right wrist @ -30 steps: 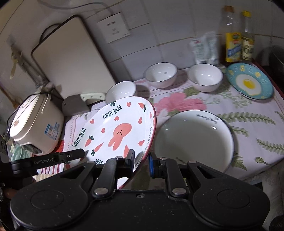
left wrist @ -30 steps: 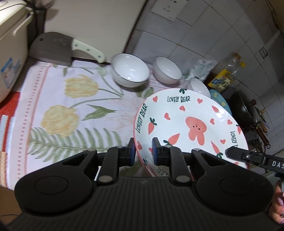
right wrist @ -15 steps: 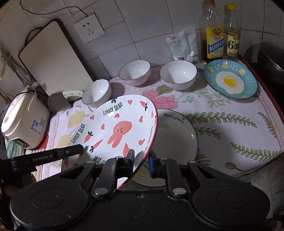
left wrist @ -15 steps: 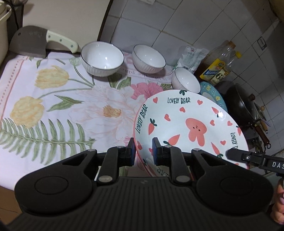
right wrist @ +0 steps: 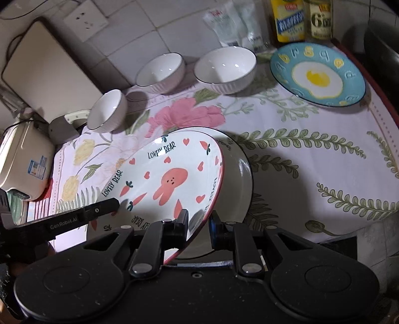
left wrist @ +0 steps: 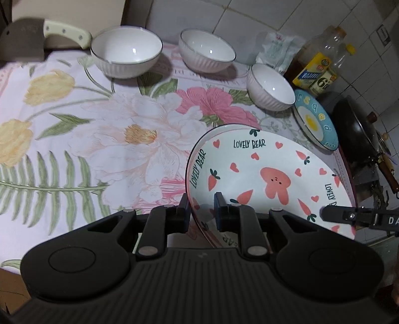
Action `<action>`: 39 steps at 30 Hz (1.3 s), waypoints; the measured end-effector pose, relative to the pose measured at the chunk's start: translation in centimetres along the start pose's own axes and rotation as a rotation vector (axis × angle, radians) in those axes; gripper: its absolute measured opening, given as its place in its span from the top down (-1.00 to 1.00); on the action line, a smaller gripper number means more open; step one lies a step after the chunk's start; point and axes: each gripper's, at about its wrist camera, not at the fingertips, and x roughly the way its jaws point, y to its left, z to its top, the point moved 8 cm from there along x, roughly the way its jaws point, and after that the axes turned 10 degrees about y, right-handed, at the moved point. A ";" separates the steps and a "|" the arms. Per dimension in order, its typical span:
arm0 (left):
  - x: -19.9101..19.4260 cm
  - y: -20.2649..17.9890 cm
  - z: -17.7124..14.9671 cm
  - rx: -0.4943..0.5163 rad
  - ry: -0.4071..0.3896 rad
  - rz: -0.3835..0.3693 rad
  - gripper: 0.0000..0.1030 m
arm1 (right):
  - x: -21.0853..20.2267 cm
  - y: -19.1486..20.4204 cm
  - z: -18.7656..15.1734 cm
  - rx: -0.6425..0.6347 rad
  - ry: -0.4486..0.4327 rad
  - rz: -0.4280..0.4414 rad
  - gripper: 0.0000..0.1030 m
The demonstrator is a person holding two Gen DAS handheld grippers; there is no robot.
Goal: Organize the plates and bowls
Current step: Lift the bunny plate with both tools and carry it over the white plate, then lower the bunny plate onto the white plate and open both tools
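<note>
The bear plate (right wrist: 172, 179) is held tilted in the air between both tongs, directly over the white plate (right wrist: 243, 174) that lies flat on the bench. The left tongs (left wrist: 201, 211) are pinching the plate's left rim, one pad under it and one on its face. The right tongs (right wrist: 198, 224) are pinching the opposite rim in the same manner; their jaws are nearly pressed together, with only the rim between them. The plate's right edge overlaps the white plate below; from these views it cannot be told whether the two touch. Judged status: the stacking of the bear plate onto the white plate is in progress and not yet complete, since the plate is still tilted and gripped on both sides. Remaining items: the egg plate (right wrist: 318, 74) lies alone near the right rear corner of the bench, well apart from the stack. Three bowls stand separately along the rear wall: left bowl (left wrist: 126, 54), middle bowl (left wrist: 207, 49) and right bowl (left wrist: 271, 87); none is nested in another. Probable remaining work: lower and release the bear plate, add the egg plate, nest the bowls. Beyond the task items, a cleaver (left wrist: 37, 41) lies at the left rear, bottles (right wrist: 303, 18) stand against the tiles, and a cloth (left wrist: 74, 124) covers the bench.
</note>
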 end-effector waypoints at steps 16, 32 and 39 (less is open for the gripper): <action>2.8 -0.2 0.6 -0.007 0.058 0.096 0.66 | 3.6 -1.8 1.6 -0.064 0.061 -0.015 0.58; 4.5 0.4 -0.4 -0.165 0.169 0.067 0.64 | 5.2 -1.6 1.9 -0.228 0.045 -0.190 0.40; 4.5 -0.4 -0.7 -0.166 0.154 0.137 0.61 | 5.7 -0.9 1.7 -0.434 -0.010 -0.395 0.31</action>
